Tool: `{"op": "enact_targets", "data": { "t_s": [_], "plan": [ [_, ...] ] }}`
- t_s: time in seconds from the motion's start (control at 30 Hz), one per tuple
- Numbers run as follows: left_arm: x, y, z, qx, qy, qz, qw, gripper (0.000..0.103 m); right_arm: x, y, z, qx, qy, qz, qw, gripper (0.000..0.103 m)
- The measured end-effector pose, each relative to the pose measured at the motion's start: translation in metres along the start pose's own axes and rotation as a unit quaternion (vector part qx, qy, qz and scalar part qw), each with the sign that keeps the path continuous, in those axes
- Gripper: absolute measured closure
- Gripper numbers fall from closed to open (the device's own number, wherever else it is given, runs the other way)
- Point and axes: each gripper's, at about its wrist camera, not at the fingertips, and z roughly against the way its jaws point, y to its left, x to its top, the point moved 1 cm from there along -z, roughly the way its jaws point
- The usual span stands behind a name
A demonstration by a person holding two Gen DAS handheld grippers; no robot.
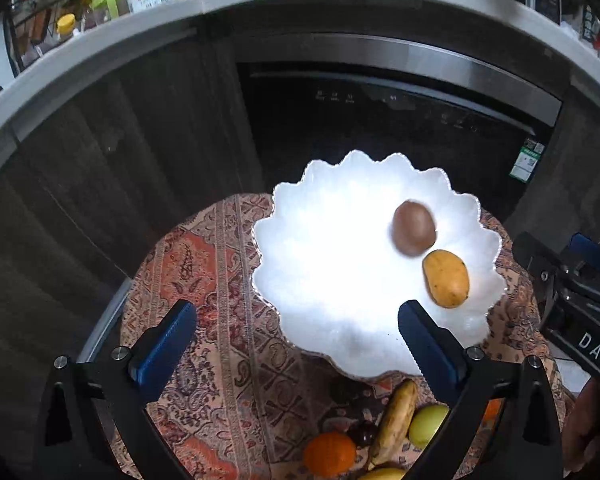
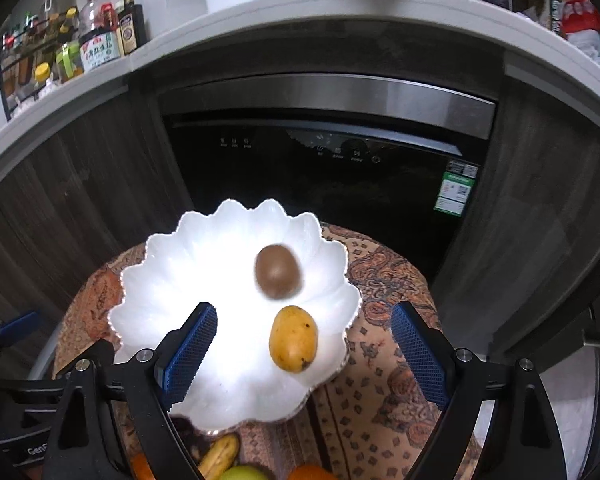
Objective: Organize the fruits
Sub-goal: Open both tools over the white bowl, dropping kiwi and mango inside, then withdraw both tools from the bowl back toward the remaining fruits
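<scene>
Fruits sit in 2 places before us: a brown kiwi (image 1: 413, 227) and a yellow mango (image 1: 446, 278) lie close together inside the white scalloped bowl (image 1: 324, 264), while the rest wait on the patterned cloth (image 1: 228, 280) covering the table, just in front of the bowl. Among those we make out a spotted banana (image 1: 394, 424), an orange (image 1: 329, 454), a green apple (image 1: 428, 426) and a dark round fruit (image 1: 363, 433) that we cannot identify. We hold our left gripper (image 1: 298, 330) over the bowl's near rim with its jaws spread wide and nothing between them. Our right gripper (image 2: 304, 334) hovers above the mango, jaws likewise parted and holding nothing. Behind the table stands a dark dishwasher (image 2: 324, 184).
</scene>
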Motion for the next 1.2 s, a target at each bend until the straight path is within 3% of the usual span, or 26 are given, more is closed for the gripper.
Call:
{"op": "enact_targets", "data": {
  "t_s": [0.53, 1.2],
  "plan": [
    [-0.026, 0.012, 0.067, -0.005, -0.031, 0.021, 0.9993, 0.001, -0.014, 0.014, 0.076, 0.002, -0.037, 0.020, 0.999, 0.013],
    [-0.069, 0.012, 0.098, 0.006, -0.040, 0.026, 0.9988, 0.001, -0.042, 0.011, 0.111, 0.001, -0.045, 0.030, 0.999, 0.013]
  ]
}}
